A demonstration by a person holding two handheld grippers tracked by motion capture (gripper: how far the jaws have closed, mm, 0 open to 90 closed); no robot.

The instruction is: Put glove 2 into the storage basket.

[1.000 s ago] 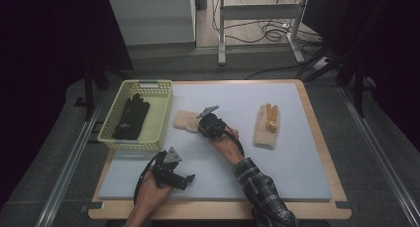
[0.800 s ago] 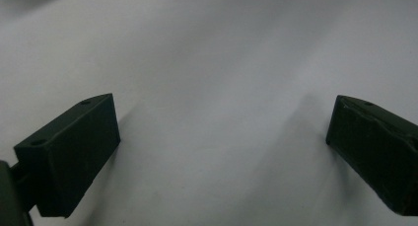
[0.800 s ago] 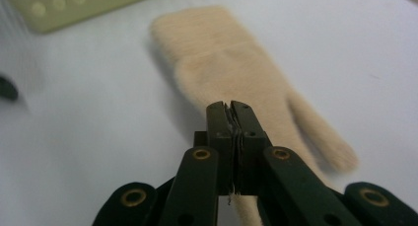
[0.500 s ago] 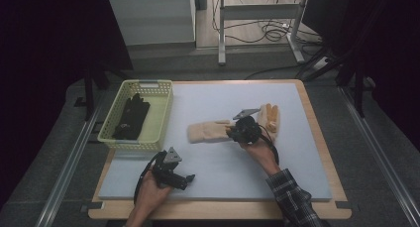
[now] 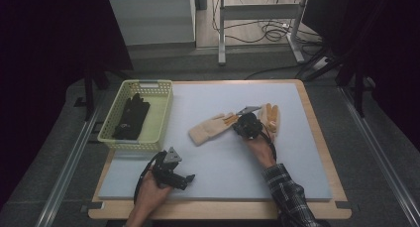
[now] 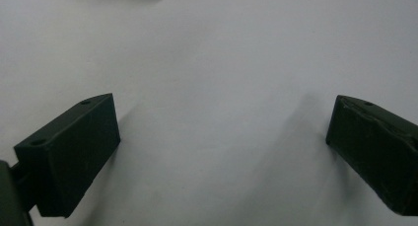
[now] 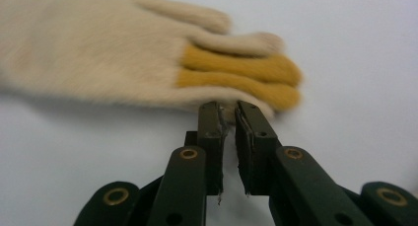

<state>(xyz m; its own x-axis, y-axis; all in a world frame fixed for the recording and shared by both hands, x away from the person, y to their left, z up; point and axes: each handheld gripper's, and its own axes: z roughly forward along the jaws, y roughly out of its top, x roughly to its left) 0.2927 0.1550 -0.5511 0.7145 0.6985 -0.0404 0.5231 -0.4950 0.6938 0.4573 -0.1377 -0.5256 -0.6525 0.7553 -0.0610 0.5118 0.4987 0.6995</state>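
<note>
A cream glove with yellow fingers point(image 5: 212, 128) point(image 7: 148, 53) lies flat mid-table, fingers pointing right. My right gripper point(image 5: 235, 121) point(image 7: 229, 110) is at its fingertips; the jaws have just been closing and stand almost together, pinching the edge of the lowest finger. A second glove of the same kind point(image 5: 270, 119) lies just to the right of that hand. My left gripper point(image 5: 187, 179) point(image 6: 222, 152) rests on the mat near the front left, open, with bare mat between its jaws.
A yellow-green basket point(image 5: 164, 108) at the left edge holds dark gloves point(image 5: 131, 116). A pale blue mat point(image 5: 223, 162) covers the wooden table point(image 5: 317, 138). Cables and a metal stand lie on the floor beyond.
My right gripper moved right from the table's middle toward the second glove, and the cream glove came with it and now lies stretched out. The left hand stayed put.
</note>
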